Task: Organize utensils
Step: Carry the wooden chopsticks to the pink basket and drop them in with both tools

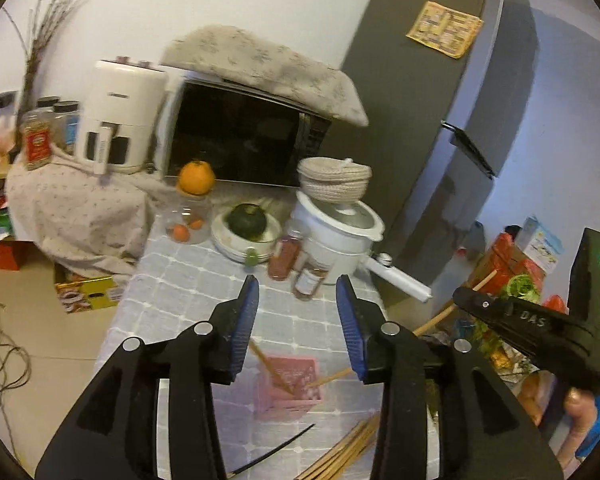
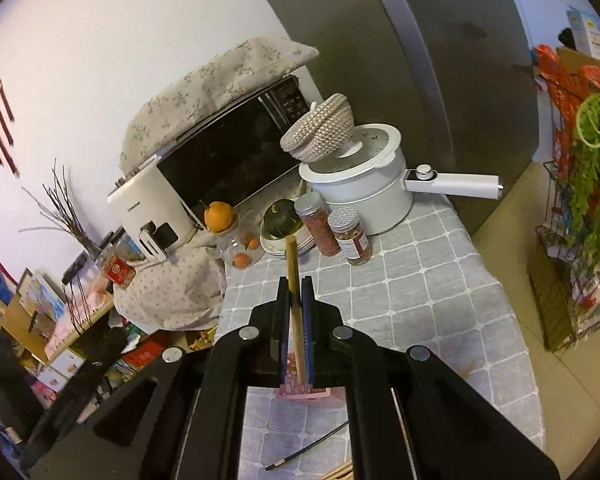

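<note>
Two chopsticks (image 1: pixel 274 372) in pink holder (image 1: pixel 290 386) — left hand-held gripper (image 1: pixel 297 300) parted, empty; right hand-held gripper (image 2: pixel 296 292) clamps one chopstick (image 2: pixel 293 264).

Both wrist views look down along the table (image 1: pixel 188 280), sharing the microwave (image 2: pixel 228 160).

"DAS", possibly partial, on right gripper (image 1: pixel 466 298) body.

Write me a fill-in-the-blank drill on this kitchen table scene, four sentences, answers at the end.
1. The right gripper is shut on a wooden ____.
2. The left gripper has its jaws ____, nothing between the pads.
3. The pink holder already has ____ wooden chopsticks standing in it.
4. On top of the clear jar sits an ____.

Missing words: chopstick; open; two; orange
</note>
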Demonstrator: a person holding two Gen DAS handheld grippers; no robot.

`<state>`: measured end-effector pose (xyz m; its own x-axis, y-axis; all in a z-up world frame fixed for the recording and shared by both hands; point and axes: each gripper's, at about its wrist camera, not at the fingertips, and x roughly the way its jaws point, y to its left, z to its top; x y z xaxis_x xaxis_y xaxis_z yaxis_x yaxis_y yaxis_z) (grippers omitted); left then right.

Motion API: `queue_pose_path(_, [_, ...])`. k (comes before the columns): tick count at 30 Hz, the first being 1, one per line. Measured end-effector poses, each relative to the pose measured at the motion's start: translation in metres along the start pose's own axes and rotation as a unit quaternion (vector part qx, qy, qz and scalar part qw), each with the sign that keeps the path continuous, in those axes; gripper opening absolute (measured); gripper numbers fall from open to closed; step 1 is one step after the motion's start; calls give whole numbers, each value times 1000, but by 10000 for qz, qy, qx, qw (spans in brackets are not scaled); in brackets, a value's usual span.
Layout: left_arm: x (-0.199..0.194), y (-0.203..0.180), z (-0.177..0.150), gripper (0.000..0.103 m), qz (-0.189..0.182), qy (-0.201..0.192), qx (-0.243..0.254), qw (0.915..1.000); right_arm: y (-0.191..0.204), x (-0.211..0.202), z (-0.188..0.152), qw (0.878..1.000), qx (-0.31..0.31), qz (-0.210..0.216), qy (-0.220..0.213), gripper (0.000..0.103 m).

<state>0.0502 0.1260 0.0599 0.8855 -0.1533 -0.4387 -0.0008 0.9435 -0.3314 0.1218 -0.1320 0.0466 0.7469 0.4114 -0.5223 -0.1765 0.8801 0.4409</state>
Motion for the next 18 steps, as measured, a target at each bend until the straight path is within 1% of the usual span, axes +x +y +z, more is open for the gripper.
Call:
queue_pose_path(1, [-1,2,1,38,8,-14,-18,10000,2,6,-2,10000,-34,-17,23,6])
queue_pose_path(3, [-3,7,1,44,49,-31,-82,9999,5,20,-6,9999,-91,-66,91,6])
queue_pose_path(7, [4,14,-4,45,114,98,-118,9998,7,53,-20,9993,-246,-211,207,7])
queue_pose_path(8, [7,14,-5,47,138,122,-104,9998,7,60,-22,9992,-273,-210,223,7])
queue_pose_path(10, [14,14,-10,52,218,182,-45,9996,9,72,-29,9986,-385,-282,213,9])
queue_pose_path(11, [16,14,-11,57,249,194,-26,9995,12,75,-34,9978,-518,-381,178,10])
queue_pose_path(12, [20,12,-14,60,333,217,46,9992,15,75,-37,9967,-645,-480,132,13])
queue_pose_path(14, [21,8,-18,68,480,190,169,9985,21,68,-43,9950,-796,-596,-31,23])
queue_pose_path(15, [20,4,-20,72,607,113,261,9978,23,63,-45,9942,-855,-642,-112,30])
queue_pose_path(18, [13,-2,-23,79,940,-112,430,9946,24,45,-49,9910,-939,-903,-317,32])
